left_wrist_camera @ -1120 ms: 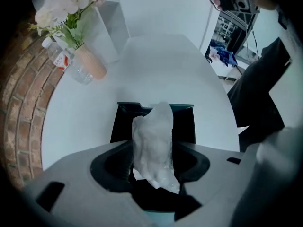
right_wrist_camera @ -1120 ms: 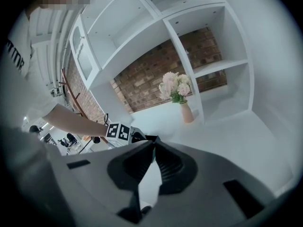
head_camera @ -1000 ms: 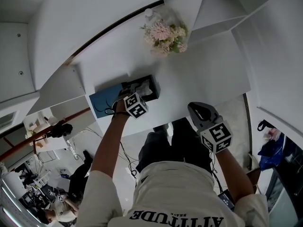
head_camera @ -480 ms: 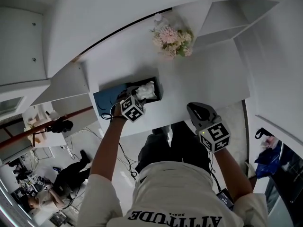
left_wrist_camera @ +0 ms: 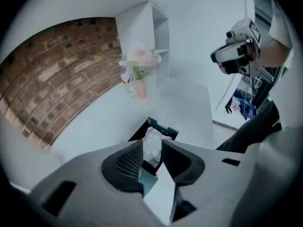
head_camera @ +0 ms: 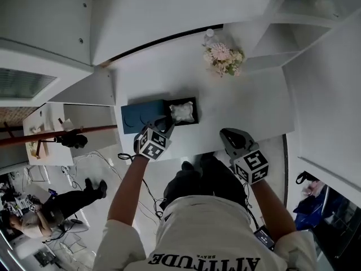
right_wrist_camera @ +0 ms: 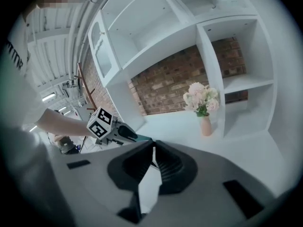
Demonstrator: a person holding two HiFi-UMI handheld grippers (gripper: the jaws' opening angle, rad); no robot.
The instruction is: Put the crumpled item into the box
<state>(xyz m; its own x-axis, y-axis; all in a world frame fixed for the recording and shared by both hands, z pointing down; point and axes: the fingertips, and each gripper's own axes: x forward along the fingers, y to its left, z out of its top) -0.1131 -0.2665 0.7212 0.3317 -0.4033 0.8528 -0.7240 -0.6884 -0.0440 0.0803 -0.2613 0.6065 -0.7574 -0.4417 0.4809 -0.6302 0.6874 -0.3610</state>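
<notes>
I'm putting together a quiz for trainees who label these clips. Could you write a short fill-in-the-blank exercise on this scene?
The crumpled white paper lies ____ the black box.
The wall behind the vase of flowers is made of ____.
The jaws of the right gripper are ____, with nothing between them.
Missing words: inside; brick; shut.

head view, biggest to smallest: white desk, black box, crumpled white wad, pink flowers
1. white desk top
2. open black box and pink flower bunch: too alike to rank
3. crumpled white wad
</notes>
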